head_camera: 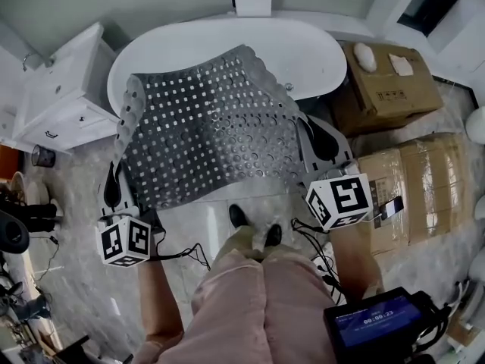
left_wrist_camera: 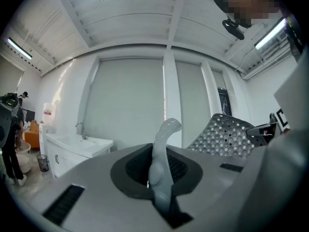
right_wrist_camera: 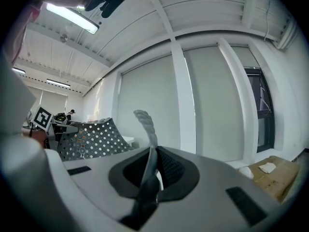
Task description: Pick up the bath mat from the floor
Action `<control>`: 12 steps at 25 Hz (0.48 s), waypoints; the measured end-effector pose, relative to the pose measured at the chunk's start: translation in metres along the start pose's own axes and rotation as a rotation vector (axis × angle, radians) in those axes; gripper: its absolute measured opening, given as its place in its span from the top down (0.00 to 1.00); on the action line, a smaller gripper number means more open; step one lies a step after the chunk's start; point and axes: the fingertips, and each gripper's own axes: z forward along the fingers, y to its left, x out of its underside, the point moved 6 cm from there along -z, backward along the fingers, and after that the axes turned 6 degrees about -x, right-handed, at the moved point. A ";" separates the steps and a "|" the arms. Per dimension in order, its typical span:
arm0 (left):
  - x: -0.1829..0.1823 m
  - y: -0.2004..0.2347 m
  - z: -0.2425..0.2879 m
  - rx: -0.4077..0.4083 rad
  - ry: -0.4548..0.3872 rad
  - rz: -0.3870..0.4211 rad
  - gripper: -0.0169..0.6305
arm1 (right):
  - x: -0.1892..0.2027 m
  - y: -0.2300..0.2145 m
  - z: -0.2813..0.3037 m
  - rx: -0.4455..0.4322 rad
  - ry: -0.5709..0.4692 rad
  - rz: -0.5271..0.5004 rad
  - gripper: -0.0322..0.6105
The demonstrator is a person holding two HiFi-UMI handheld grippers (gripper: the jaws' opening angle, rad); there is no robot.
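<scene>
1. Our left gripper [left_wrist_camera: 160,172] is clamped on one side edge of the mat [head_camera: 212,127]. In the left gripper view the grey edge is pinched between the jaws and curls up above them.
2. Our right gripper [right_wrist_camera: 150,170] grips the opposite edge the same way, with a thin twisted strip of mat rising out of its closed jaws.
3. The mat is off the floor [head_camera: 79,275], held in the air between the two grippers. Its perforated face is spread wide in front of us and bowed slightly.
4. In the head view the mat covers part of the white tub [head_camera: 318,51] behind it.
5. A white cabinet [head_camera: 61,101] stands to the left of the tub, and cardboard boxes [head_camera: 386,89] lie to its right.
6. Our legs [head_camera: 258,302] and shoes [head_camera: 239,216] show below the mat, between the grippers.
</scene>
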 end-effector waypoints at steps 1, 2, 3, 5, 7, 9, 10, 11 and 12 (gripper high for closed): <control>-0.002 -0.001 0.001 -0.003 -0.005 -0.006 0.91 | -0.002 -0.002 -0.001 0.006 -0.004 -0.001 0.91; -0.005 -0.001 0.001 -0.006 -0.010 -0.008 0.91 | -0.003 -0.002 -0.002 0.010 -0.009 -0.003 0.91; -0.007 0.000 0.002 -0.006 -0.014 -0.007 0.91 | -0.005 -0.002 -0.003 0.015 -0.013 -0.005 0.91; -0.011 0.001 0.004 -0.005 -0.022 -0.002 0.91 | -0.008 -0.002 -0.003 0.023 -0.022 -0.015 0.91; -0.014 0.000 0.004 -0.004 -0.029 0.000 0.91 | -0.011 -0.001 -0.005 0.026 -0.028 -0.034 0.91; -0.015 -0.002 0.005 -0.005 -0.033 -0.009 0.91 | -0.013 0.000 -0.008 0.023 -0.032 -0.061 0.91; -0.015 -0.003 0.005 -0.004 -0.034 -0.013 0.91 | -0.014 0.001 -0.009 0.024 -0.034 -0.071 0.91; -0.016 -0.004 0.006 -0.003 -0.035 -0.016 0.91 | -0.015 0.001 -0.011 0.027 -0.037 -0.076 0.91; -0.017 -0.005 0.007 -0.001 -0.036 -0.018 0.91 | -0.017 0.001 -0.012 0.030 -0.041 -0.079 0.91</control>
